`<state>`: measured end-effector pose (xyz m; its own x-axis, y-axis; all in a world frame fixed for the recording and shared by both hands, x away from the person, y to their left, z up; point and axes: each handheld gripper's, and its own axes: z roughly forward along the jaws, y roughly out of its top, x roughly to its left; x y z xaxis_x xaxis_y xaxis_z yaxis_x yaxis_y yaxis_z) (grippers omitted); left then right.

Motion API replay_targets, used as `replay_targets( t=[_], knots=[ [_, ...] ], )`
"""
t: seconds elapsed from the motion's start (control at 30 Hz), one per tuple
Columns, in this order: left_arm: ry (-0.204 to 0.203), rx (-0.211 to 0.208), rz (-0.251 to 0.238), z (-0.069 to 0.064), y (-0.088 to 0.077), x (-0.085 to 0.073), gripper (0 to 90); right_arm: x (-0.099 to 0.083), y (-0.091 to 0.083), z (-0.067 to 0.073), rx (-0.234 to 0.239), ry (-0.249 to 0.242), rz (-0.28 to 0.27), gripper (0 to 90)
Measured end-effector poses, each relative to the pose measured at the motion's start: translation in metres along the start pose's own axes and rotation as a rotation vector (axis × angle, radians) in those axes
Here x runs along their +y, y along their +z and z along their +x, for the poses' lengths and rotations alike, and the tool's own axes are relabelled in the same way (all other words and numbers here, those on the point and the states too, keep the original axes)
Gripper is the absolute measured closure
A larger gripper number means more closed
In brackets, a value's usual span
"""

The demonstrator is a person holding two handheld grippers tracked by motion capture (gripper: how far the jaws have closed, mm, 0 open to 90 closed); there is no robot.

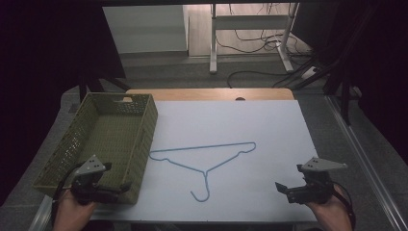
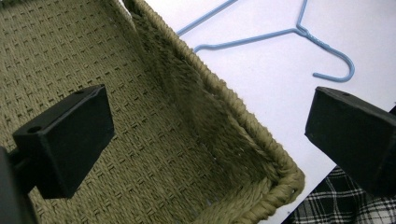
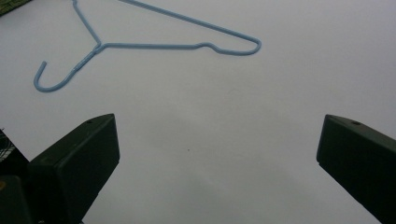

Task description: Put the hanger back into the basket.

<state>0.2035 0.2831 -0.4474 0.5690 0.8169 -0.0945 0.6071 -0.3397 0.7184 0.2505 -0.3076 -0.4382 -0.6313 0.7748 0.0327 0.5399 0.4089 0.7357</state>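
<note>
A light-blue wire hanger (image 1: 206,172) lies flat on the white board (image 1: 260,125), its hook pointing toward the near edge. An olive woven basket (image 1: 144,139) stands along the board's left side with nothing in it. My left gripper (image 1: 118,177) hovers open over the basket's near right corner. In the left gripper view the jaws stand wide, the left gripper (image 2: 210,135) above the basket rim (image 2: 243,112), with the hanger (image 2: 299,29) beyond. My right gripper (image 1: 288,177) is open at the near right. In its own view the right gripper (image 3: 219,154) faces bare board below the hanger (image 3: 99,45).
The wooden table edge (image 1: 207,94) shows behind the board. A white desk frame (image 1: 250,21) and loose cables (image 1: 255,43) sit on the floor farther back. Plaid cloth (image 2: 336,205) shows under the board's near edge. Open board lies between hanger and right gripper.
</note>
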Motion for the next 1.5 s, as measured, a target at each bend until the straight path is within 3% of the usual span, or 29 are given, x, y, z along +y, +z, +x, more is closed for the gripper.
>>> replay_targets(
  t=[0.1, 0.27, 0.4, 0.87, 1.23, 1.5],
  knots=[
    [0.000, -0.018, -0.019, 0.001, -0.001, -0.001, 1.6, -0.001, 0.001, -0.002, 0.014, 0.026, 0.002, 0.0],
    [0.012, -0.007, -0.020, 0.002, 0.001, -0.003, 1.6, -0.001, 0.001, -0.002, 0.015, 0.024, 0.001, 0.0],
    [0.009, -0.004, -0.014, 0.002, 0.000, -0.003, 1.8, -0.001, 0.001, 0.000, 0.009, -0.010, 0.006, 1.0],
    [0.002, 0.002, -0.017, 0.001, -0.001, -0.002, 2.2, 0.001, 0.002, 0.003, 0.032, -0.023, 0.004, 2.0],
    [0.014, -0.022, -0.065, -0.005, -0.006, 0.006, 2.1, 0.009, 0.003, 0.008, 0.053, 0.005, -0.021, 1.8],
    [0.039, -0.050, -0.107, -0.016, -0.006, 0.019, 1.6, 0.020, 0.012, 0.021, 0.072, -0.041, -0.012, 1.9]
  ],
)
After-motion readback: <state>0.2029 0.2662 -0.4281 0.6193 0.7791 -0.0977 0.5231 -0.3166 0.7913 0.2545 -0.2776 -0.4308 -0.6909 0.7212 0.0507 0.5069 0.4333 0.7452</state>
